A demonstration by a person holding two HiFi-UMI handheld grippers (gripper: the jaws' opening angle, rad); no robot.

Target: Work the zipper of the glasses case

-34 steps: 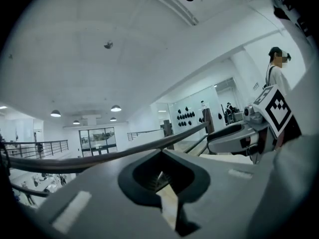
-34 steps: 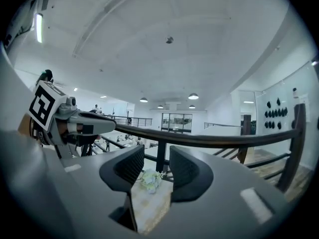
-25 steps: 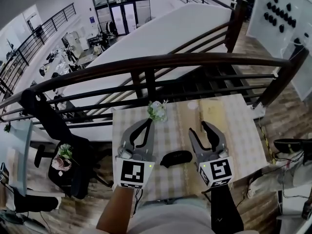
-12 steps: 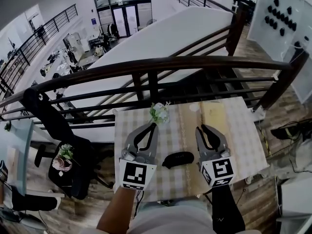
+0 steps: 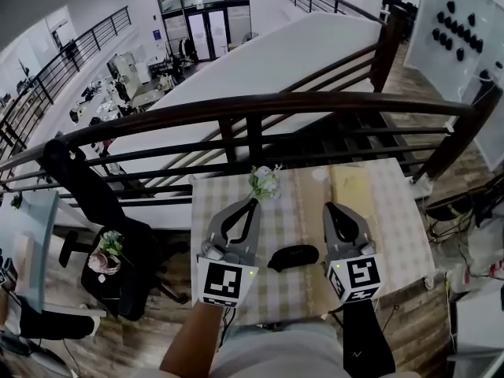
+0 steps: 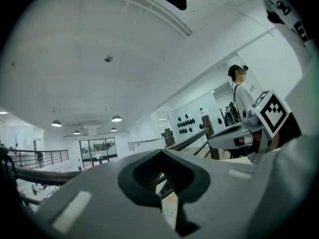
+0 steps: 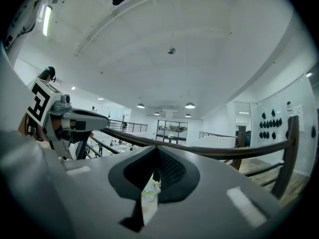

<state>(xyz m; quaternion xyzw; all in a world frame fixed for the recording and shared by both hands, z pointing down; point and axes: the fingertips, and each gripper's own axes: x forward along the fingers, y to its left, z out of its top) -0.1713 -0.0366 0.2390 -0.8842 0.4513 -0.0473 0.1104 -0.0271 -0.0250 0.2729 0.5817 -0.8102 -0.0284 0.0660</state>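
Head view: glasses case lies untouched on the worktop between left gripper and right gripper. Flowers stand just past the left tips, with the railing beyond. Left gripper view: pressed together, empty. Right gripper view: its jaws, spread a second ago, have just closed on nothing.

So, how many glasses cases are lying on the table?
1. The glasses case lies on the table between the left gripper and the right gripper; another could hide beneath them.
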